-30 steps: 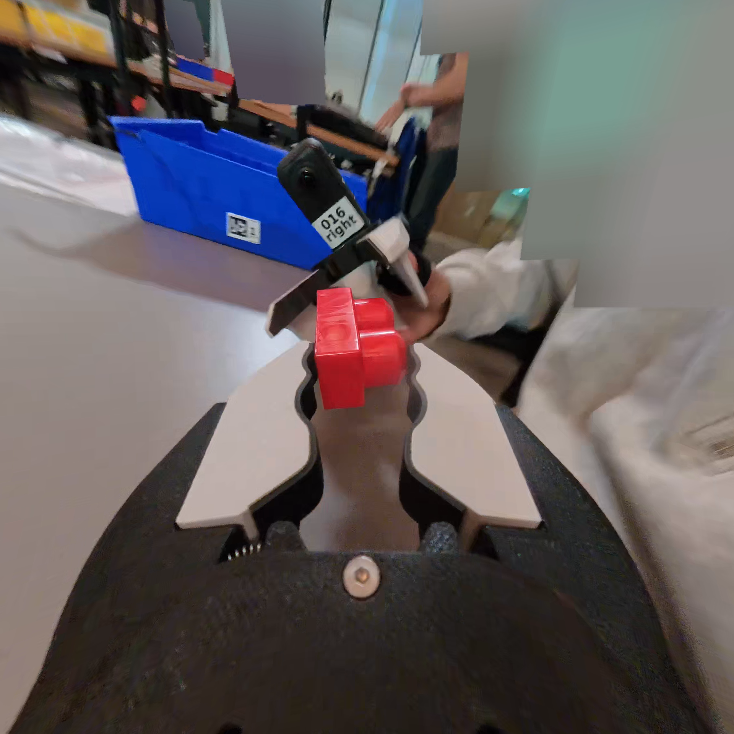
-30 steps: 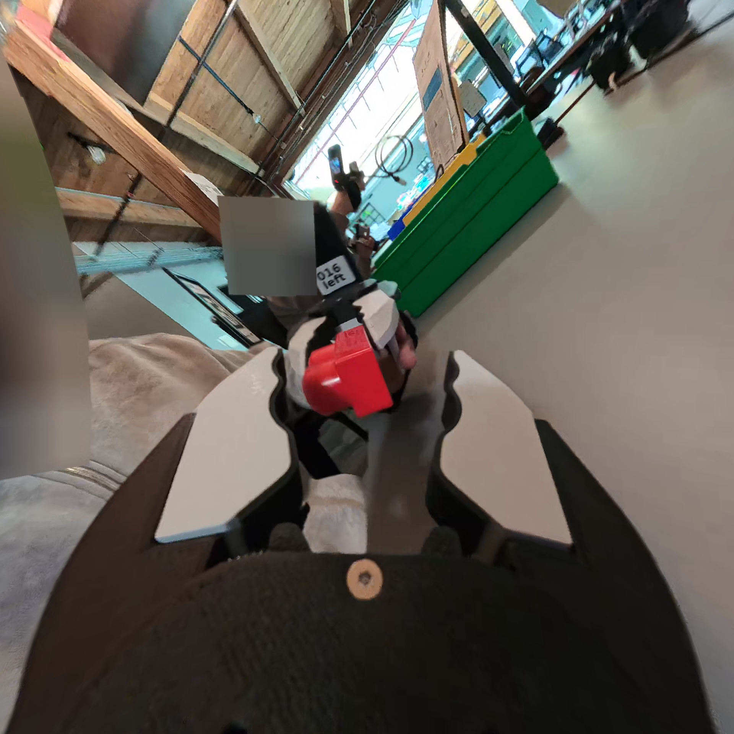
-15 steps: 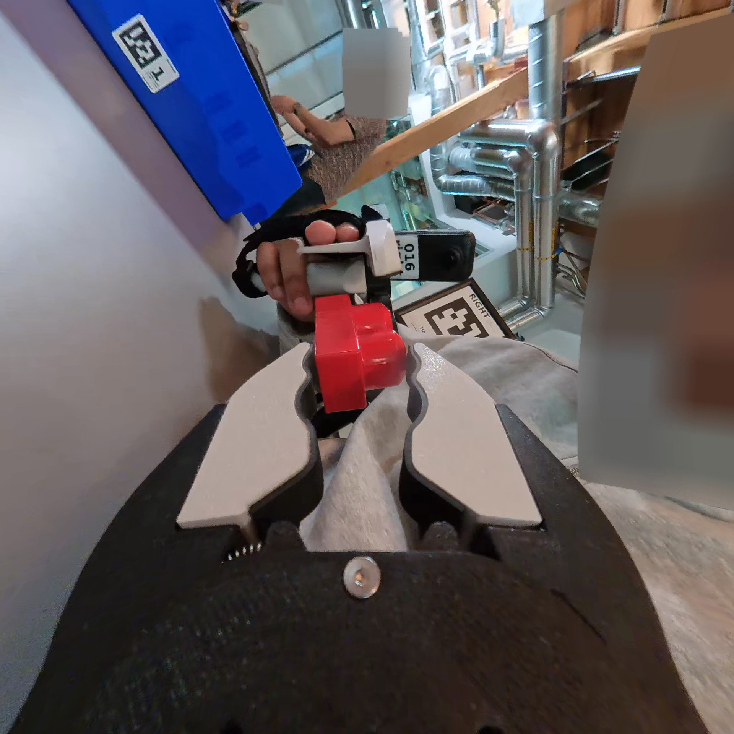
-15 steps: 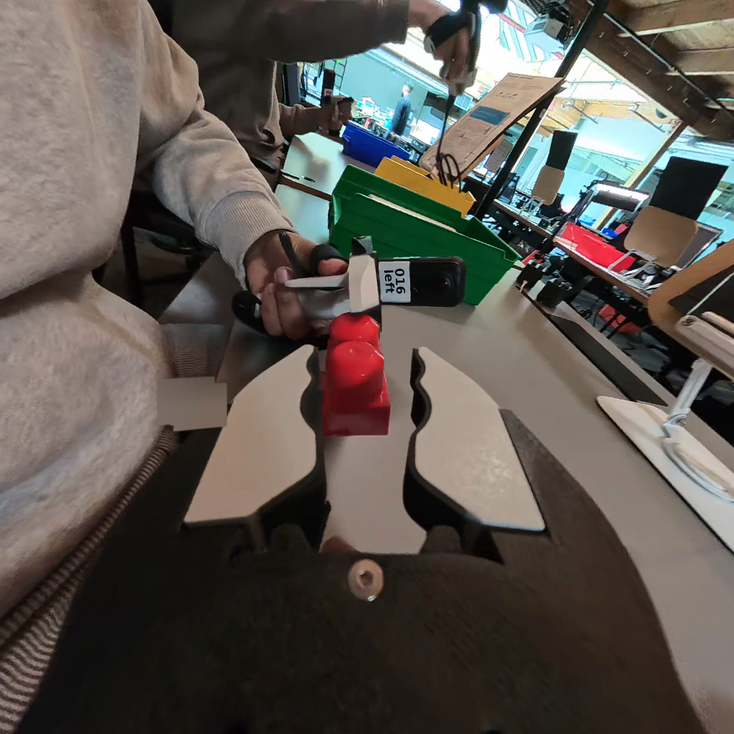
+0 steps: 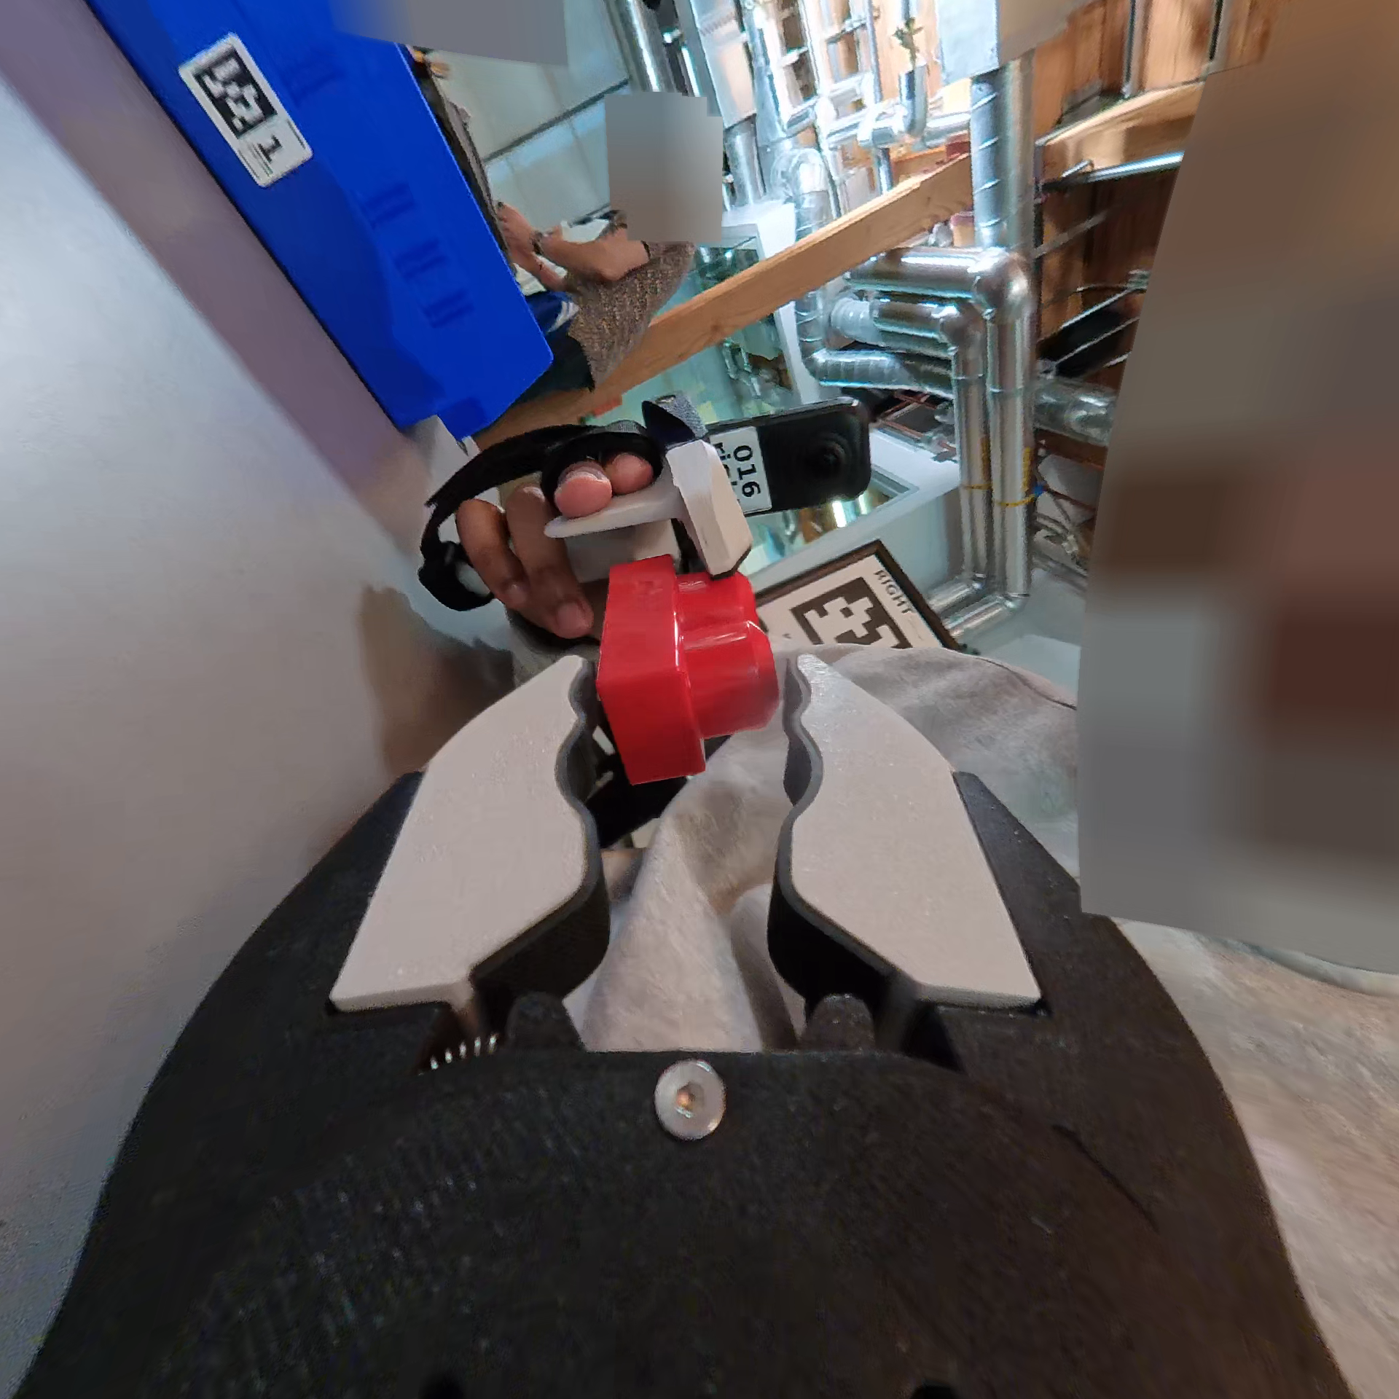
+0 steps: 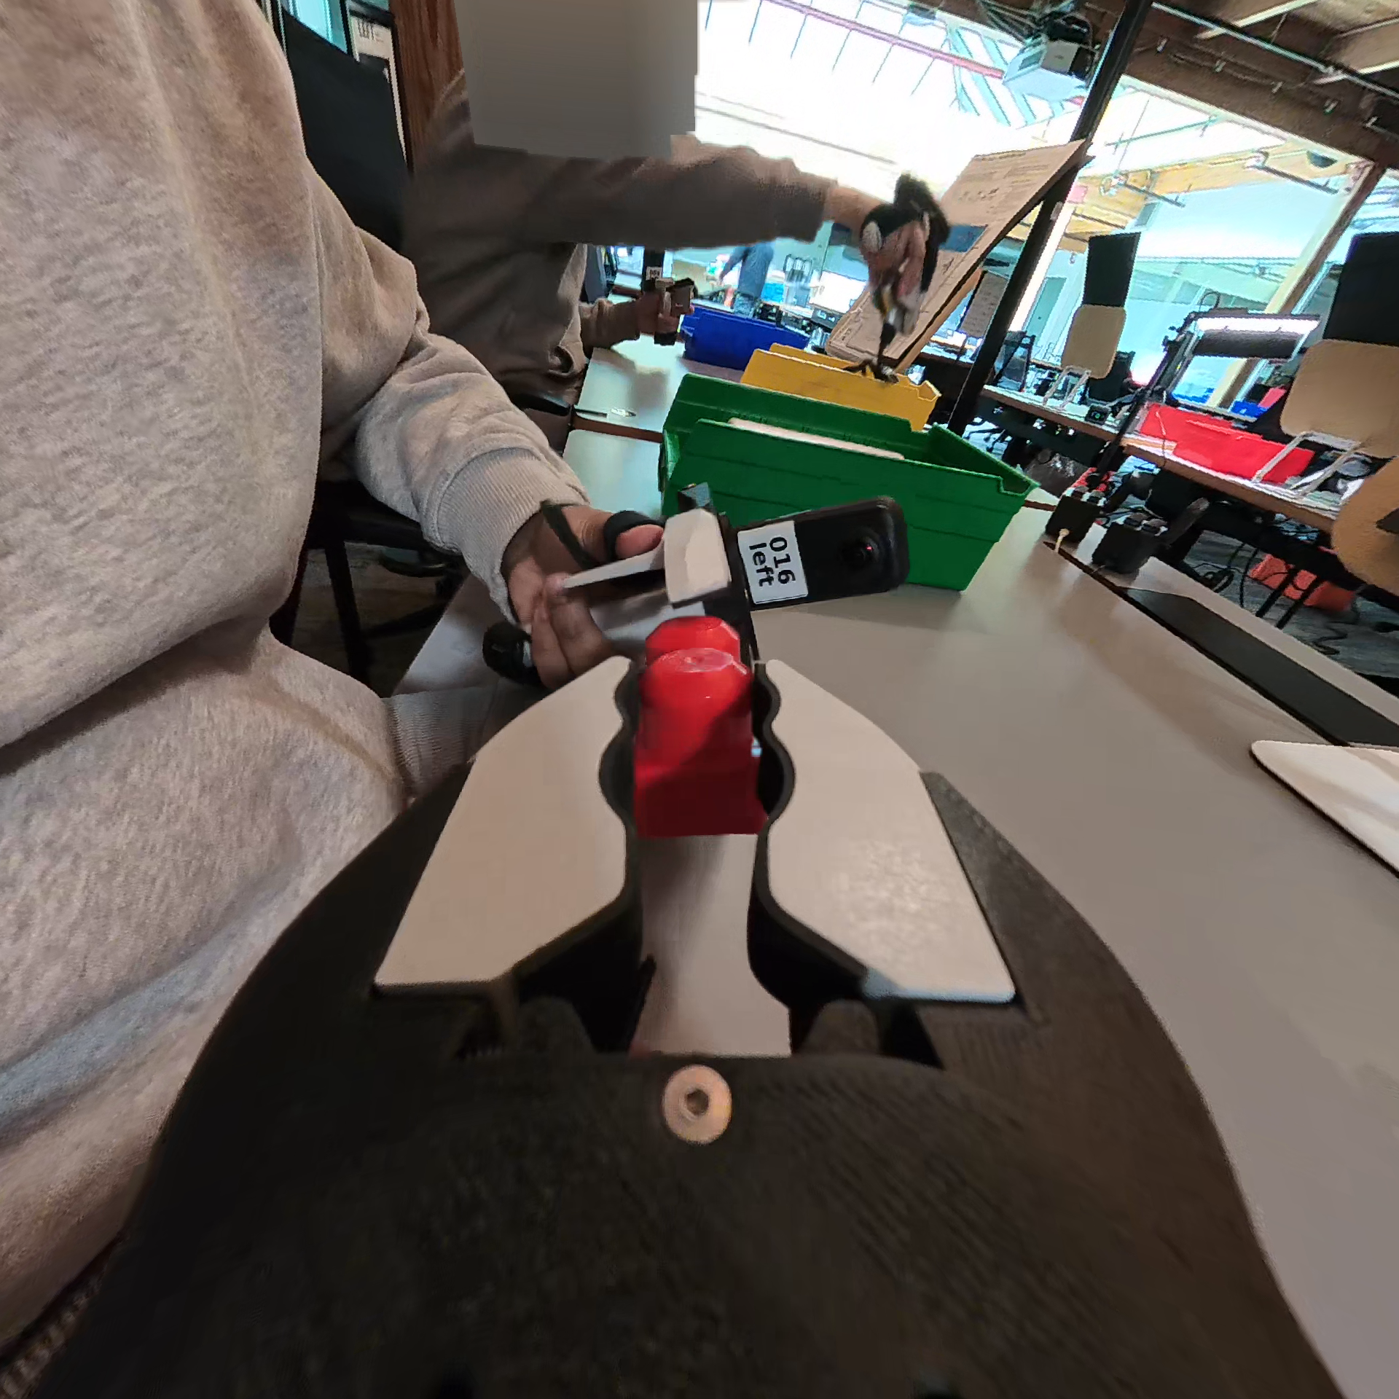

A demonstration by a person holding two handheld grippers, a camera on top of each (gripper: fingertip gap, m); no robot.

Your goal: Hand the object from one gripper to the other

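Observation:
A red two-stud toy block point(image 5: 681, 681) is in the air between both grippers. In the left wrist view my left gripper point(image 5: 685, 666) is shut on its near end, with the studs pointing right. My right gripper point(image 5: 658, 545) comes in from above and grips the block's top end. In the right wrist view my right gripper point(image 6: 693, 674) is shut on the block point(image 6: 696, 757), both fingers against its sides. Beyond it my left gripper point(image 6: 658, 575), turned edge-on, holds the block's far end. A hand holds each gripper.
A grey table point(image 6: 1060, 757) lies under the grippers. On it are a green bin point(image 6: 833, 484), a yellow bin point(image 6: 833, 378) behind that, and a white board point(image 6: 1347, 795) at the right edge. A blue bin point(image 5: 341, 227) is far left. A grey-sleeved arm point(image 6: 424, 454) and another seated person point(image 6: 530, 250) are close by. The tips of both grippers are at nearly the same place.
My right gripper has closed its fingers onto the red block, which it only straddled half a second ago. My left gripper keeps its grip. Both grippers have rolled since a second ago.

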